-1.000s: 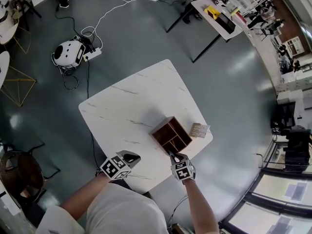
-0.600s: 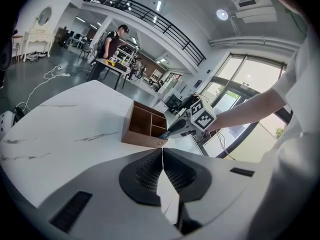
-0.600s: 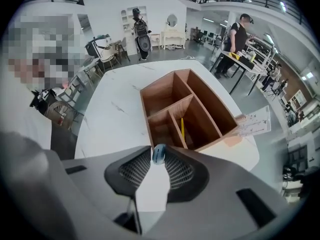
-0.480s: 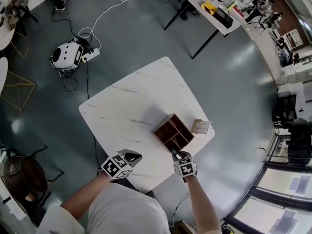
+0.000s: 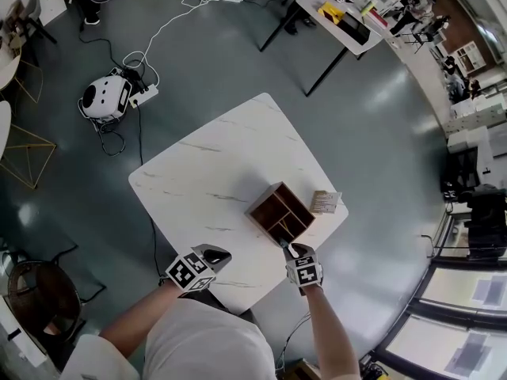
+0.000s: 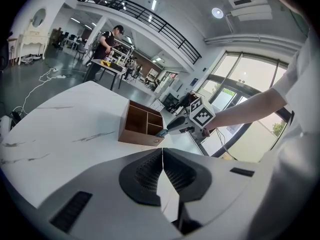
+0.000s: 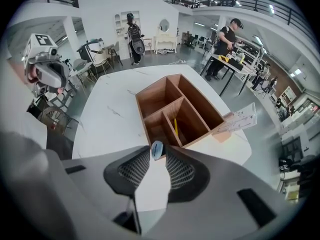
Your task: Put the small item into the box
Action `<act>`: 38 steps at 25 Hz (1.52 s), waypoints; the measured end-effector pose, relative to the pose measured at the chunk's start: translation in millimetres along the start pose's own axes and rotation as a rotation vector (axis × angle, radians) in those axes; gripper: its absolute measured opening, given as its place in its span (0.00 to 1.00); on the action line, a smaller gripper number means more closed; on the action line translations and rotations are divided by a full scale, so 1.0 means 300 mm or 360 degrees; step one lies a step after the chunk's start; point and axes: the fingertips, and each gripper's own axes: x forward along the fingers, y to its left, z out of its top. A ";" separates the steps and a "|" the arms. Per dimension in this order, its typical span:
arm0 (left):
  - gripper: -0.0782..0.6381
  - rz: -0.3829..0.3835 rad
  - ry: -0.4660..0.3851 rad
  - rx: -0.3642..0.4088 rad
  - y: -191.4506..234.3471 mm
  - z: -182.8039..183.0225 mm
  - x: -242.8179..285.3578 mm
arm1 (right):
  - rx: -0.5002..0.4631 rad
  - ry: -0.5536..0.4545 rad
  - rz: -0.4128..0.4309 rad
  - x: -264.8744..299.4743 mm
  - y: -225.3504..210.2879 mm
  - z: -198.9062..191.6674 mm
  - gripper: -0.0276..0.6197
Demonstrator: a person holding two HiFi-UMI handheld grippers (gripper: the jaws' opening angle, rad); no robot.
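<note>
Right gripper view: one small blue item (image 7: 157, 148), pinched at the tips of the right gripper's (image 7: 157, 153) fingers, just at the near rim of one four-compartment wooden box (image 7: 202, 104) on the tabletop (image 7: 107, 104). One yellow stick (image 7: 175, 126) inside. Left gripper (image 6: 162, 154): fingers pressed together, empty.

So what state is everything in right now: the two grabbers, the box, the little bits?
right gripper: shut on the small blue item, at the box's near edge.
left gripper: shut, empty, away from the box.
small blue item: held, not yet in the box.
wooden box: upright on the table, open-topped.
yellow stick: lying in one compartment.
</note>
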 end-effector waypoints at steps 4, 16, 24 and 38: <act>0.13 0.0005 0.0012 0.0037 -0.019 -0.017 -0.015 | 0.0015 -0.0028 -0.0022 -0.033 0.017 -0.017 0.21; 0.13 -0.0005 -0.0005 0.0151 -0.158 -0.027 -0.008 | 0.0129 -0.0242 -0.0069 -0.211 0.092 -0.100 0.15; 0.13 0.0069 -0.0051 0.0146 -0.294 -0.090 -0.018 | 0.0229 -0.0457 0.0011 -0.371 0.229 -0.198 0.10; 0.13 0.0237 -0.0138 0.0181 -0.532 -0.220 -0.113 | 0.0355 -0.0921 0.0035 -0.699 0.387 -0.305 0.09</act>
